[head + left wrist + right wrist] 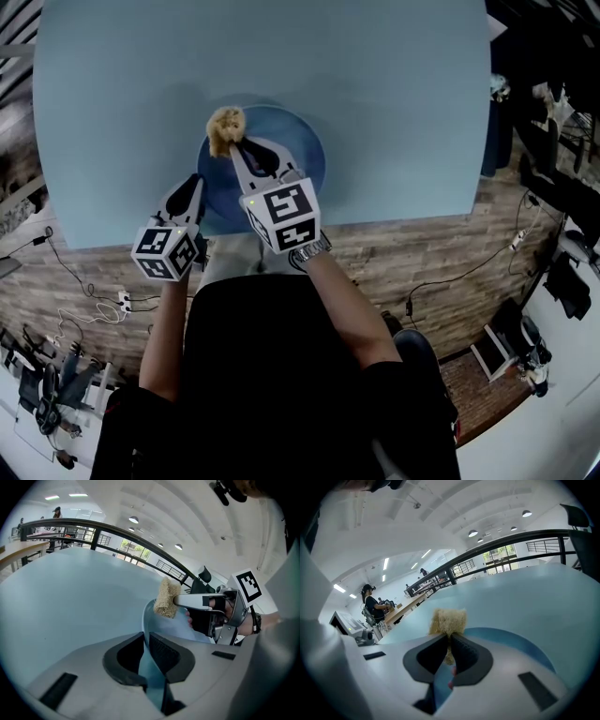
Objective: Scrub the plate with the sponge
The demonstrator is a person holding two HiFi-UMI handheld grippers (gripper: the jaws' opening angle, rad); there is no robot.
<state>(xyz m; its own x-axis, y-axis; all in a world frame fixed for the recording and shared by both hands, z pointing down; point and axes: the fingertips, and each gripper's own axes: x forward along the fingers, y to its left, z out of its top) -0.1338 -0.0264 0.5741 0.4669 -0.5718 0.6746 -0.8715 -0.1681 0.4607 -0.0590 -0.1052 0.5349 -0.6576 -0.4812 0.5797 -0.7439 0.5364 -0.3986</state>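
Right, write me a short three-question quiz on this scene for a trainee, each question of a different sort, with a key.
1. True or false: the left gripper is shut on the rim of the round blue plate.
2. Multiple choice: the right gripper holds A) a tan fibrous sponge, B) a white cloth, C) nothing.
3. Short answer: in the head view, is the sponge at the plate's far rim or its near rim?
Key: 1 true; 2 A; 3 the far rim, toward its left side.
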